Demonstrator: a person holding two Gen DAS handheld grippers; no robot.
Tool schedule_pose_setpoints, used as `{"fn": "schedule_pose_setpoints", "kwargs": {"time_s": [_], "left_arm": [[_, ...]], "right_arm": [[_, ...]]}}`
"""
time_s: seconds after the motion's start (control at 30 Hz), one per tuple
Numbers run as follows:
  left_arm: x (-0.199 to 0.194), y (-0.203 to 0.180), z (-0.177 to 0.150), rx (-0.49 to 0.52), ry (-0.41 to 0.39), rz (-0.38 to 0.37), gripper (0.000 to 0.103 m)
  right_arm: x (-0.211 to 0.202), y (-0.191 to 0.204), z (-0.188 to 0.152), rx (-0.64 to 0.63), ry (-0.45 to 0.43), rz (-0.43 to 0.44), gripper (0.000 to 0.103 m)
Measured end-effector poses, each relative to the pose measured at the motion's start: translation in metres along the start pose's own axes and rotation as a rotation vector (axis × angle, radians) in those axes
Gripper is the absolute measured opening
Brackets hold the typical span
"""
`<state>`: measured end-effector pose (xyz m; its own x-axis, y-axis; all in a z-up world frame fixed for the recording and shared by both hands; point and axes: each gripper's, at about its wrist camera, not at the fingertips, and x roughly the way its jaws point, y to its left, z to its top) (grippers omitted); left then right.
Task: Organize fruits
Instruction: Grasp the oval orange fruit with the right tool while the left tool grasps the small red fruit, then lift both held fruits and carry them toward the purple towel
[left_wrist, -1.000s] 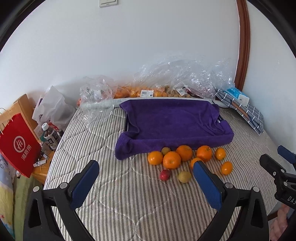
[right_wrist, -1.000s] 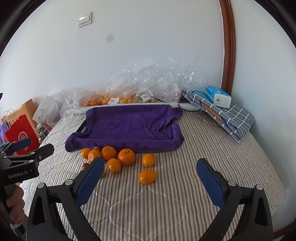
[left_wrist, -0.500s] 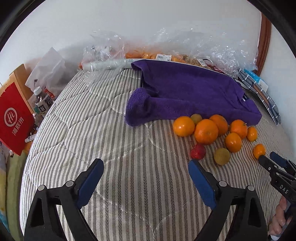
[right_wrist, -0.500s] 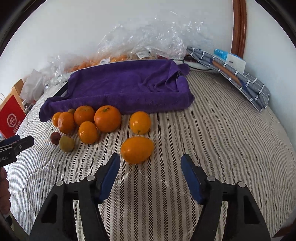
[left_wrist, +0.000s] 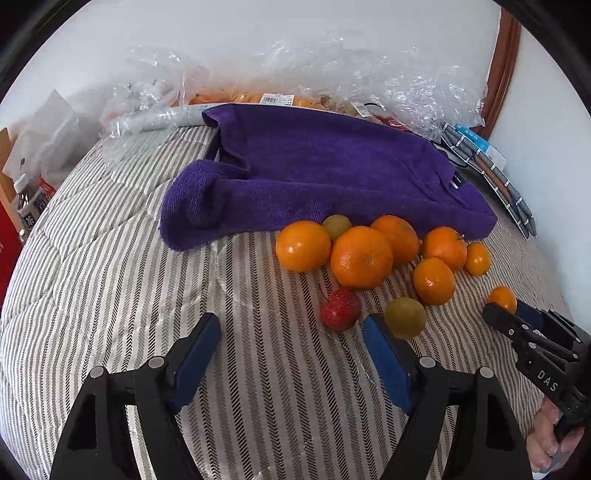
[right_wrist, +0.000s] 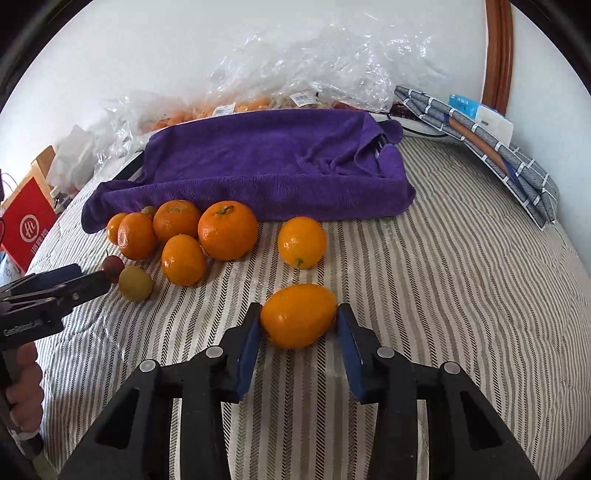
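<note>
Right gripper (right_wrist: 298, 325) has closed around oval orange (right_wrist: 298, 320).

Glossy oranges (left_wrist: 361, 256) lie on matt striped quilted cloth (left_wrist: 110, 266) beside a plush purple towel (left_wrist: 325, 173).

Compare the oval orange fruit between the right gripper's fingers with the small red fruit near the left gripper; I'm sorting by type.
The oval orange fruit is larger and elongated; the small red fruit is smaller and rounder. The orange one sits between the pads of the right gripper, both apparently touching it; the red one lies free, ahead of the open left gripper. Both rest on the striped quilted bedcover.
</note>
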<state>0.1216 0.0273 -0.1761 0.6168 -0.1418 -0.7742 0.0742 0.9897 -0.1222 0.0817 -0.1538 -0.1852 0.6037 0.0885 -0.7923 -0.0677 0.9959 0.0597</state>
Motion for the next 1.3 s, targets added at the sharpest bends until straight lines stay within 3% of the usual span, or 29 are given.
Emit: {"fn": "schedule_pose_setpoints", "kwargs": {"time_s": [0.13, 0.3, 0.37, 0.5, 0.93, 1.3], "left_arm": [[0.004, -0.010, 0.002, 0.043, -0.014, -0.009, 0.068], [0.005, -0.015, 0.005, 0.052, -0.021, -0.003, 0.035], [0.006, -0.015, 0.005, 0.054, -0.017, -0.038, 0.022], [0.004, -0.011, 0.004, 0.036, -0.020, -0.049, 0.022], [-0.018, 0.013, -0.002, -0.026, -0.022, 0.018, 0.022], [-0.028, 0.019, -0.003, -0.030, -0.023, 0.014, 0.022]], "right_arm": [[0.000, -0.005, 0.000, 0.030, -0.003, 0.020, 0.039], [-0.004, -0.003, 0.000, 0.025, -0.025, 0.012, 0.039], [-0.004, -0.005, 0.000, 0.030, -0.029, 0.018, 0.039], [-0.004, -0.010, 0.001, 0.058, -0.034, 0.041, 0.038], [-0.018, -0.010, -0.001, 0.059, -0.066, 0.044, 0.037], [0.005, -0.006, 0.008, 0.015, 0.007, 0.009, 0.040]]}}
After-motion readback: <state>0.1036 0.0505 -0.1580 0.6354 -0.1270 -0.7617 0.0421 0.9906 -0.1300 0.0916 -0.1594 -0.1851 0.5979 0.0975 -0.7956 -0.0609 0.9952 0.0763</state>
